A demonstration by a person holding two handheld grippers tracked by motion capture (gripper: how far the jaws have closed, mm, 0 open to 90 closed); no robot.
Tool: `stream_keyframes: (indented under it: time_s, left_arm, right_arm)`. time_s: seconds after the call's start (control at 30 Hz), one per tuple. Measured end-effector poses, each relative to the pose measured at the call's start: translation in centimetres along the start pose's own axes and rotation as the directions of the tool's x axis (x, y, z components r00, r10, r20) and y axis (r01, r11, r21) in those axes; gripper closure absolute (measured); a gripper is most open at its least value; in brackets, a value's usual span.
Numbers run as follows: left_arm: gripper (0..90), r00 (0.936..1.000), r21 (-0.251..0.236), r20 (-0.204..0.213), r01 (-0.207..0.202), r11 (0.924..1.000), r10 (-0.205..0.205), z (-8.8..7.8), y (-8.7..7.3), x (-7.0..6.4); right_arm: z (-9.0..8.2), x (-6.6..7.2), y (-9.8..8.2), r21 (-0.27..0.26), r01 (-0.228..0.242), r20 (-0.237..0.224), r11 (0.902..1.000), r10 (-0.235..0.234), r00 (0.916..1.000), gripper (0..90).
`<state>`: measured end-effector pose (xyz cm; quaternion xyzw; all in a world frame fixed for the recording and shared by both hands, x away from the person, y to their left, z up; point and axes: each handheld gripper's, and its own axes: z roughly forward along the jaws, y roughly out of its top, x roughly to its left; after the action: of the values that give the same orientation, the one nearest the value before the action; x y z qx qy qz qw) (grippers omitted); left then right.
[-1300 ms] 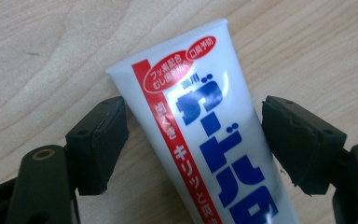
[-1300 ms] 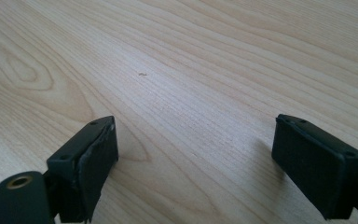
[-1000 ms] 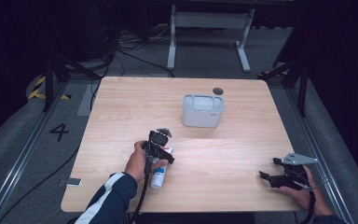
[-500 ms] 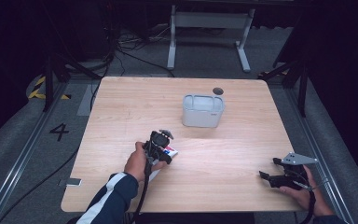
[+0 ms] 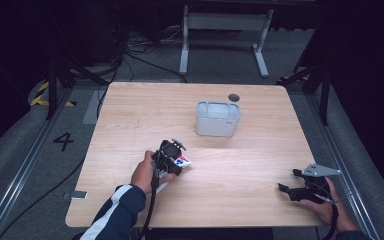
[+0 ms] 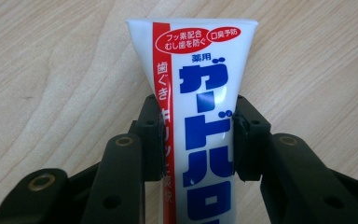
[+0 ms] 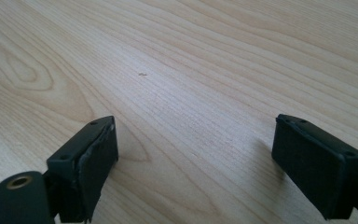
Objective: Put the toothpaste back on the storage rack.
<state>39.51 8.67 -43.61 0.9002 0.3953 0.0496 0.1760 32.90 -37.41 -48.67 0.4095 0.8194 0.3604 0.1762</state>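
White bin [image 5: 217,120] on wooden table [image 5: 130,115]

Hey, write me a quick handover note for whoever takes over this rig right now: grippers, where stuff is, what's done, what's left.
Left gripper: jaws have just been closing and now pinch the toothpaste tube across its body, crimped end pointing away from the hand.
Right gripper: open, nothing between the jaws, low over bare wood at the table's near right corner.
Things: the tube sits at the near left of the table; the white container stands open-topped toward the far side, apart from both grippers.
Done: tube gripped.
Left: lift it; likely carry it to the container, though that is a guess.
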Motion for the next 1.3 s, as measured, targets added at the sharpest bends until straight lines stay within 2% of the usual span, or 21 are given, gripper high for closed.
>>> stream_keyframes:
  time_s: [0.13, 0.37, 0.63, 0.7, 0.8, 0.9, 0.97, 1.0, 1.13, 1.23, 1.3]
  left_arm:
    - [63.5, 1.0, -0.019, -0.002, -0.006, 0.9998, 0.006, -0.5, -0.1, 0.0]
    - [64.2, 0.9997, -0.08, -0.005, -0.025, 0.9965, 0.025, -1.7, -0.4, 0.1]
    - [65.0, 0.9993, -0.15, -0.021, -0.035, 0.9881, 0.032, -2.9, -0.5, 0.3]
    - [65.0, 0.9993, -0.181, -0.024, -0.033, 0.9829, 0.029, -3.3, -0.6, 0.4]
    - [65.1, 0.9995, -0.238, -0.029, -0.019, 0.9711, 0.012, -3.9, -0.8, 0.6]
    - [65.1, 0.9996, -0.275, -0.027, -0.01, 0.9615, 0.003, -4.4, -0.8, 0.9]
    - [65.1, 0.9998, -0.28, -0.022, -0.008, 0.9599, 0.002, -4.6, -0.8, 0.9]
    - [65.1, 0.9999, -0.295, -0.015, -0.003, 0.9554, -0.002, -4.7, -0.9, 1.0]
    - [65.1, 0.9998, -0.313, -0.018, -0.01, 0.9496, 0.005, -5.0, -0.7, 1.1]
    - [65.1, 0.9999, -0.347, -0.015, -0.012, 0.938, 0.008, -5.4, -0.6, 1.3]
    - [65.1, 0.9999, -0.357, -0.009, -0.009, 0.9339, 0.007, -5.7, -0.4, 1.4]
  right_arm:
    - [0.0, 0.0, 0.0, 0.001, -0.001, 0.0, 1.0, 0.001, 1.0, 14.5]
    - [0.0, 0.0, 0.0, 0.0, -0.001, 0.0, 1.0, 0.001, 1.0, 14.5]
    - [0.0, 0.0, 0.0, 0.0, 0.0, 0.001, 1.0, 0.0, 1.0, 14.5]
    - [0.0, 0.0, 0.0, 0.0, 0.0, 0.0, 1.0, 0.0, 1.0, 14.5]
    - [0.0, 0.0, 0.0, 0.001, -0.001, 0.0, 1.0, 0.001, 1.0, 14.5]
    - [0.0, 0.0, 0.0, 0.0, 0.0, 0.0, 1.0, 0.0, 1.0, 14.5]
    - [0.0, 0.0, 0.0, 0.0, 0.0, 0.0, 1.0, 0.0, 1.0, 14.5]
    - [0.0, 0.0, 0.0, 0.0, 0.0, 0.0, 1.0, 0.0, 1.0, 14.5]
    - [0.0, 0.0, 0.0, 0.0, 0.0, 0.0, 1.0, 0.0, 1.0, 14.5]
    - [0.0, 0.0, 0.0, 0.0, 0.0, 0.0, 1.0, 0.0, 1.0, 14.5]
    - [0.0, 0.0, 0.0, 0.0, 0.0, 0.0, 1.0, 0.0, 1.0, 14.5]
